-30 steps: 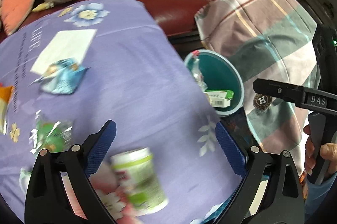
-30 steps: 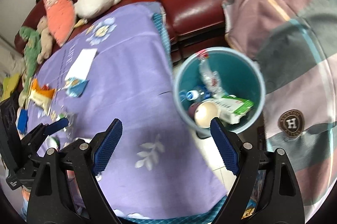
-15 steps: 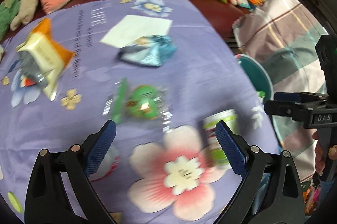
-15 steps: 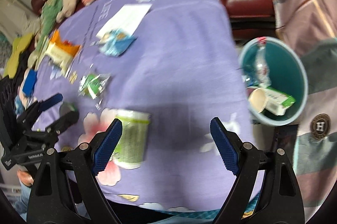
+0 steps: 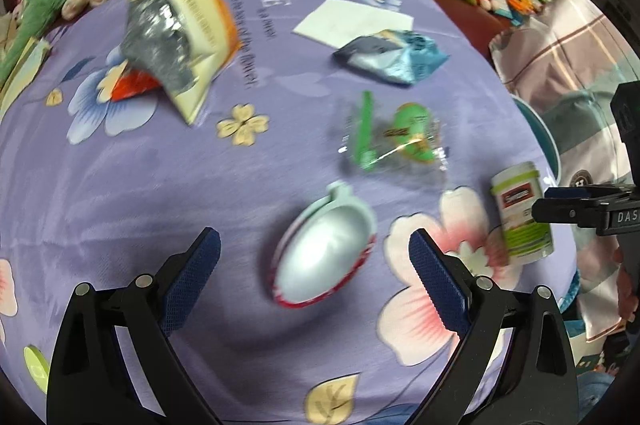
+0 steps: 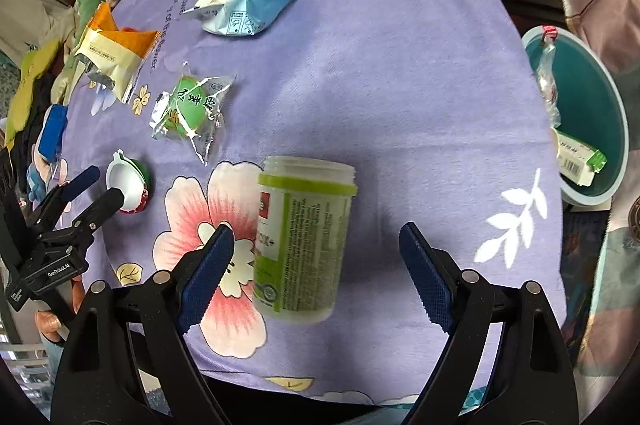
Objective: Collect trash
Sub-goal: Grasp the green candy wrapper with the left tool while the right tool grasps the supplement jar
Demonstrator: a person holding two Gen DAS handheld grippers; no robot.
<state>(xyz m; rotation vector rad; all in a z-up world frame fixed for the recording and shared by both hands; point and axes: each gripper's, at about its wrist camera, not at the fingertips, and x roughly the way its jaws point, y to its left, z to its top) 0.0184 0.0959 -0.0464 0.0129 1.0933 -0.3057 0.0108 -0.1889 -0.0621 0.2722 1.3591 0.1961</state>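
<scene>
Step in hand, as judged: approach for the next pick-ups; nothing held, several pieces of trash on the purple-clothed bench (image 6: 400,73).

Right gripper (image 6: 316,265): jaws wide apart, empty, hanging over the green-labelled jar (image 6: 304,241), which lies on its side, open mouth pointing away. The jar sits between the two pads but nearer the left one; no contact seen.

Left gripper (image 5: 316,277): jaws apart, empty, over a small foil-lidded cup (image 5: 324,249) tipped on its side. The cup lies between the pads, slightly ahead of them. Picture blurred.

Bin (image 6: 580,113): teal, off the bench's right edge, already holding a carton and some plastic.

Next move calls for: lower the right gripper, shift to centre the jar, close across its body; it is round and may roll. Likewise for the cup, which is light and likely to skid. Then carry both to the bin.

Other trash: green wrapper (image 6: 192,105), blue packet (image 6: 244,9), orange bag (image 6: 112,53).
</scene>
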